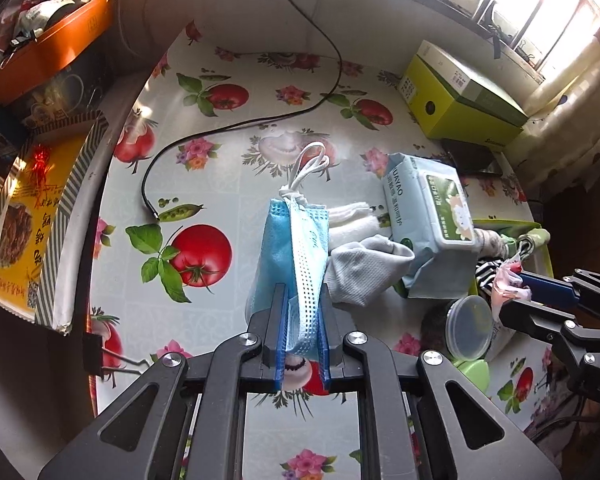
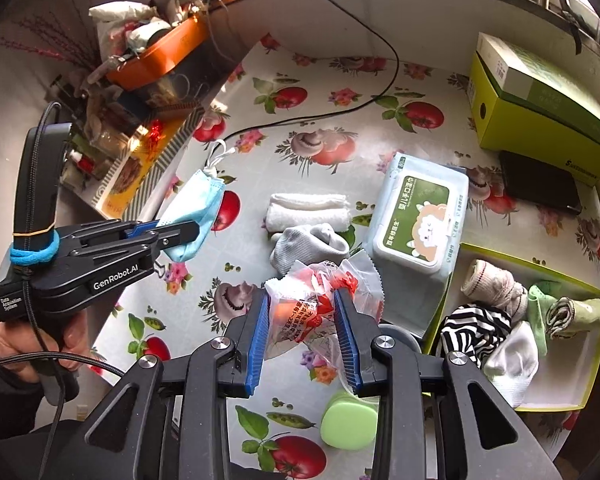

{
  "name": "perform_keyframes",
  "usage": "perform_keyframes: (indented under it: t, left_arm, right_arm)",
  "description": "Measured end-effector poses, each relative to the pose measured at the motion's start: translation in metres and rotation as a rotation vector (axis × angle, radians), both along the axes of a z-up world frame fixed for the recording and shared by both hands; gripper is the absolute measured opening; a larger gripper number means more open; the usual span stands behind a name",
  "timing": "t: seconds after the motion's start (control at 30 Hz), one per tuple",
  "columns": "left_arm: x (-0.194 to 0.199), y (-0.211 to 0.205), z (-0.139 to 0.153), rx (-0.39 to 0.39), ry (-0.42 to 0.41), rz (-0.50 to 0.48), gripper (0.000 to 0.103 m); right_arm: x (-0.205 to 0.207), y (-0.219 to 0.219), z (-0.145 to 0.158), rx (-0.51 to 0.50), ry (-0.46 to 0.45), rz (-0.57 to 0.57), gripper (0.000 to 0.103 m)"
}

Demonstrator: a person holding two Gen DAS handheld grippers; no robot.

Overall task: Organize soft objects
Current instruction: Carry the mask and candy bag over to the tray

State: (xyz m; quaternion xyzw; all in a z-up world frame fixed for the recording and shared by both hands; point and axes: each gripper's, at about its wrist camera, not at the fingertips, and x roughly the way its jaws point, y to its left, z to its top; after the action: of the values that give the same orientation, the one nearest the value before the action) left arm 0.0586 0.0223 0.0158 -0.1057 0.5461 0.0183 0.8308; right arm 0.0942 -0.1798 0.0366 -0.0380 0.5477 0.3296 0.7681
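Left gripper [image 1: 302, 312]: fingers closed tight on a blue face mask [image 1: 290, 256], clear of the tabletop [image 1: 228, 160]. In the left wrist view the mask's long axis runs straight out along the fingers toward frame centre, ear loops [image 1: 310, 164] at the far end. In the right wrist view it sits at left of frame, well apart from the tray.

Loose soft items mid-frame, right wrist view: rolled white towel [image 2: 308, 210], and just below it a grey sock [image 2: 312, 246] touching it. Wet-wipes pack [image 2: 416, 220] just right of them.

Right gripper [image 2: 302, 322]: fingers part-closed on a crinkly red-and-clear wrapper [image 2: 312, 304], held above the tabletop. The wrapper bulges out past both fingers.

Key relation: the yellow-green tray [image 2: 588, 392] lies at lower right of the right wrist view, already holding rolled socks, a striped piece [image 2: 474, 330] and green cloths. My read: the tray is the drop point, the right gripper is much nearer it, and the left has to cross over the towel, sock and wipes pack to reach it with the mask.

Surface: glossy vegetable-print oilcloth, black cable [image 2: 312, 120] snaking across the upper part. Green round lid [image 2: 350, 424] at bottom centre, lime shoebox [image 2: 540, 120] upper right, orange bin [image 2: 160, 52] of clutter upper left, window along the top.
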Motion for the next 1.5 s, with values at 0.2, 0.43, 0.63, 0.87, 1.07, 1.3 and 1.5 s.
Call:
perform_keyframes:
  t: [0.2, 0.43, 0.63, 0.87, 1.07, 1.3, 1.5]
  left_arm:
    - [0.003, -0.018, 0.014, -0.003, -0.022, -0.03, 0.013]
    - [0.007, -0.04, 0.022, -0.001, -0.03, -0.074, 0.013]
    - [0.011, -0.056, 0.027, -0.009, -0.035, -0.108, 0.013]
    - [0.019, -0.08, 0.03, -0.016, -0.032, -0.165, 0.013]
    - [0.031, -0.116, 0.029, -0.015, -0.027, -0.258, 0.013]
    - [0.049, -0.161, 0.025, -0.014, -0.013, -0.368, 0.013]
    - [0.06, -0.191, 0.02, -0.01, 0.0, -0.434, 0.013]
  right_arm:
    - [-0.001, -0.019, 0.005, 0.014, -0.011, -0.043, 0.031]
    - [-0.001, -0.04, 0.007, 0.027, -0.017, -0.09, 0.031]
    - [0.0, -0.058, 0.007, 0.034, -0.017, -0.132, 0.031]
    - [0.004, -0.087, 0.002, 0.038, -0.011, -0.2, 0.031]
    - [0.008, -0.123, -0.009, 0.031, 0.002, -0.291, 0.031]
    - [0.013, -0.173, -0.024, 0.023, 0.021, -0.42, 0.031]
    - [0.022, -0.22, -0.039, 0.006, 0.032, -0.531, 0.031]
